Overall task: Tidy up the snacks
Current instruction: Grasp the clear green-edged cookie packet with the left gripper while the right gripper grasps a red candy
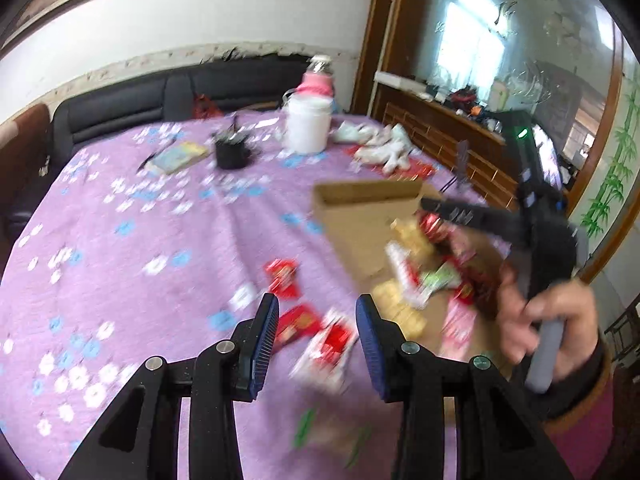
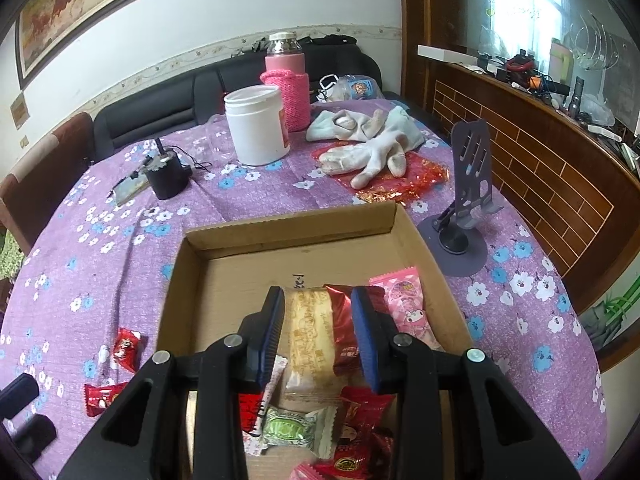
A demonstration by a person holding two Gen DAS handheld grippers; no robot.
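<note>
My right hand-held gripper point(image 2: 316, 336) hangs over the cardboard box point(image 2: 288, 226) on the desk point(image 2: 120, 240), its blue pads partly apart with nothing pressed between them; beneath the gap lies the long cake bar point(image 2: 310, 332), pale at one end and red foil at the other, resting on the box floor beside a pink packet point(image 2: 406, 304); nearer me sit a green-and-white sweet point(image 2: 296, 430) and a crumpled red packet point(image 2: 362, 412). My left hand-held gripper point(image 1: 316, 338) is out over the purple cloth, jaws likewise partly apart and empty as far as the blur lets me judge; below and between its pads lie a red-and-white wrapper point(image 1: 328, 344) and a flat red packet point(image 1: 298, 322), with another red sweet point(image 1: 282, 274) a little farther off; these loose ones are still outside the box, so I judge them next in turn. All of this is light stuff in thin plastic film; the wrappers will be slick and will crinkle and slide rather than resist, and the cake inside the long bar is soft and would crush under a hard squeeze; so I would take each piece across its narrow width at the middle of the body, or by the crimped end seal where the film is doubled and grips better; a gentle closing should do, since weight is no concern; the risk is a packet skating away over the cloth.
</note>
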